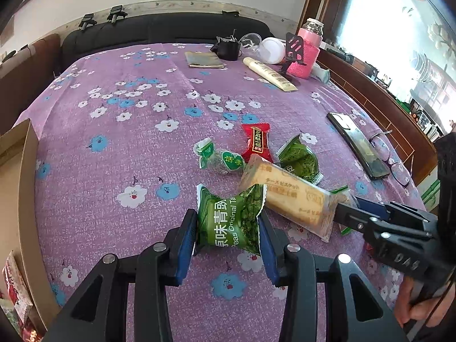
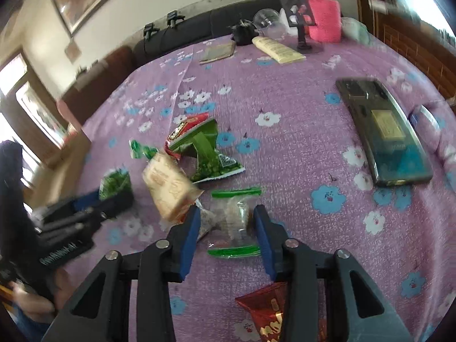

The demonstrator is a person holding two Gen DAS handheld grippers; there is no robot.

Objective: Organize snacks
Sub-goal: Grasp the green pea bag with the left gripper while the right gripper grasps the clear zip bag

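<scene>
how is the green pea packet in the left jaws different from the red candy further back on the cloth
The green pea packet is larger and sits squeezed between the left gripper's jaws; the red candy is smaller and lies free, untouched. The packet is pinched at its middle; the candy is pinched at its twisted top. Both are sealed snack wrappers.

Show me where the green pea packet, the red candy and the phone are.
green pea packet (image 1: 229,218), left wrist view, middle of its printed front.
red candy (image 1: 257,142), left wrist view, centre of its wrapper.
phone (image 2: 384,129), right wrist view, middle of its back.
</scene>
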